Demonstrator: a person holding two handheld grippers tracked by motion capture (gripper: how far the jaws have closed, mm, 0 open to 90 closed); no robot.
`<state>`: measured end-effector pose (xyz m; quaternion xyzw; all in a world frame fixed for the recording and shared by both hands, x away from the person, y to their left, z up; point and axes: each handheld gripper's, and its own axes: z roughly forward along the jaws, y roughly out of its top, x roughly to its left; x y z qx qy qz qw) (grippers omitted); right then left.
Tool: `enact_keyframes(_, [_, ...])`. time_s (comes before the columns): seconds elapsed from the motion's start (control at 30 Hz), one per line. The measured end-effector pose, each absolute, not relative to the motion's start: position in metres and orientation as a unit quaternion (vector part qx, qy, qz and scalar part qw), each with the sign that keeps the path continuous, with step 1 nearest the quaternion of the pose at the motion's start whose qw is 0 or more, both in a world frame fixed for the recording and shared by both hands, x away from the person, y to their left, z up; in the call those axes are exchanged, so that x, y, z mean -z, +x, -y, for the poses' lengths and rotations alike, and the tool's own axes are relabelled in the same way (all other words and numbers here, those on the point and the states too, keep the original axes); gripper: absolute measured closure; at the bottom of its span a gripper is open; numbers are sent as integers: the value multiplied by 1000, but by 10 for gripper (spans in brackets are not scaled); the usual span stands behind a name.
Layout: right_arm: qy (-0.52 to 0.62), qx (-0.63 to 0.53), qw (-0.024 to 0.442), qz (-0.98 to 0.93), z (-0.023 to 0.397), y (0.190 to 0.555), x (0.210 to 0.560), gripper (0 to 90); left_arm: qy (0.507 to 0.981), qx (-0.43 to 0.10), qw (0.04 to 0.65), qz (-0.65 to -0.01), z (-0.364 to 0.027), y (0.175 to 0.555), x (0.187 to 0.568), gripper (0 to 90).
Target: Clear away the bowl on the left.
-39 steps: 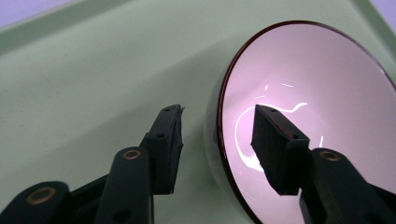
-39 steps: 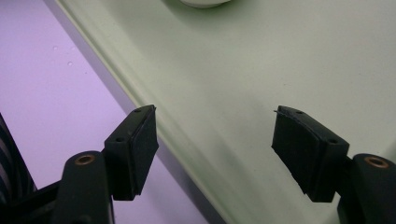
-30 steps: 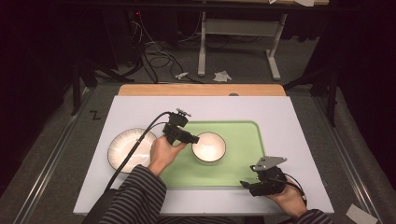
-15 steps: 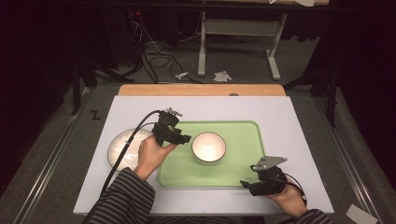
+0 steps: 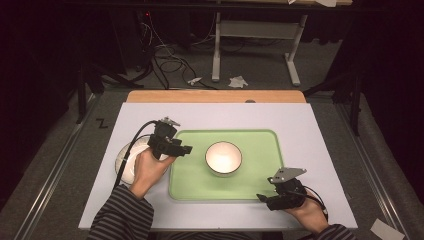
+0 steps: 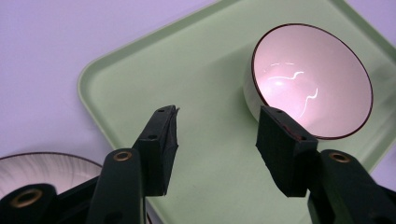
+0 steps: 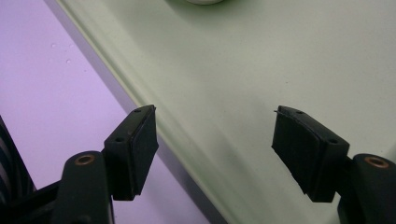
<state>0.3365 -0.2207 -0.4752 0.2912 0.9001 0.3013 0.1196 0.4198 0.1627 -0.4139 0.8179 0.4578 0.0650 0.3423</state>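
A white bowl (image 5: 223, 157) with a dark rim stands upright in the middle of a pale green tray (image 5: 255, 185); the left gripper view has the bowl (image 6: 310, 81) at upper right. My left gripper (image 5: 184, 149) hovers over the tray's left edge, open, with nothing between its jaws, its tips (image 6: 217, 128) just short of the bowl. A white plate (image 5: 125, 157) lies on the table under my left hand. My right gripper (image 5: 261, 198) rests at the tray's near right corner, open and empty, its tips (image 7: 215, 135) over the tray rim (image 7: 154, 116).
The tray sits on a white tabletop (image 5: 320, 150) with a wooden strip (image 5: 215, 96) along the far edge. Cables trail from both grippers. Beyond the table are a desk frame (image 5: 250, 45), floor cables and paper scraps.
My left gripper has drawn back leftward from beside the bowl to the tray's left edge, above the plate. The bowl stays on the tray. The right gripper has not moved.
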Motion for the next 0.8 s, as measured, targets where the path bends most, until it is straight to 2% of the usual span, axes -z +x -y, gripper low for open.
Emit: enact_keyframes(0.8, [289,-296,115,-903,220,337,476,324,802,-60,362,-471,-188,397,416,474])
